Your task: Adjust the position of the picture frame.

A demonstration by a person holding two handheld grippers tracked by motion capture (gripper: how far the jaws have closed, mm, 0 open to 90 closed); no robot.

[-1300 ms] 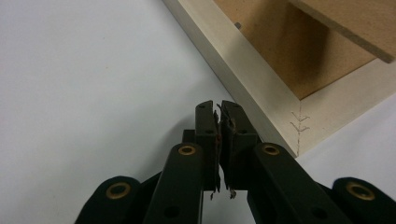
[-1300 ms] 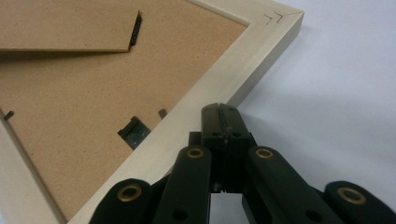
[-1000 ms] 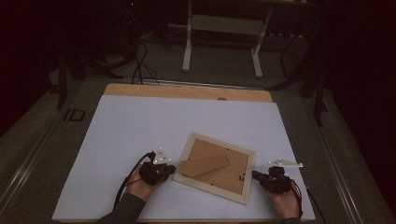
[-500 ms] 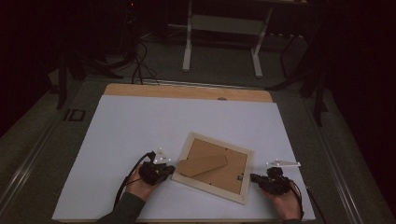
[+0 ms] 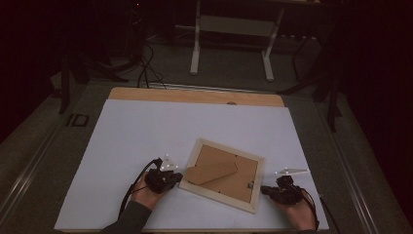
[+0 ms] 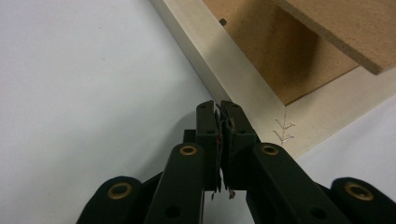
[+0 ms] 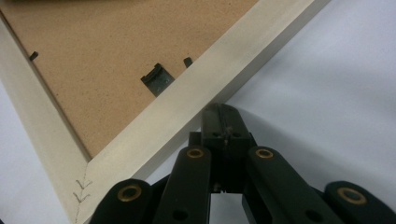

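Observation:
A pale wooden picture frame (image 5: pixel 221 174) lies face down on the white table sheet (image 5: pixel 146 131), its brown backboard and folded stand up. My left gripper (image 5: pixel 176 177) rests at the frame's left edge with its jaws shut and nothing between them; in the left gripper view the gripper (image 6: pixel 220 105) sits just short of the frame's rail (image 6: pixel 233 74). My right gripper (image 5: pixel 264 189) is at the frame's right side, also shut and empty; in the right gripper view the gripper (image 7: pixel 223 109) meets the frame's outer edge (image 7: pixel 187 112). A metal hanger clip (image 7: pixel 157 78) sits on the backboard.
The white sheet covers a wooden table top (image 5: pixel 195 96) whose far strip shows bare. Beyond it, on the dark floor, stand a white metal stand (image 5: pixel 231 41) and loose cables (image 5: pixel 146 68). Black cables trail from both grippers toward the near edge.

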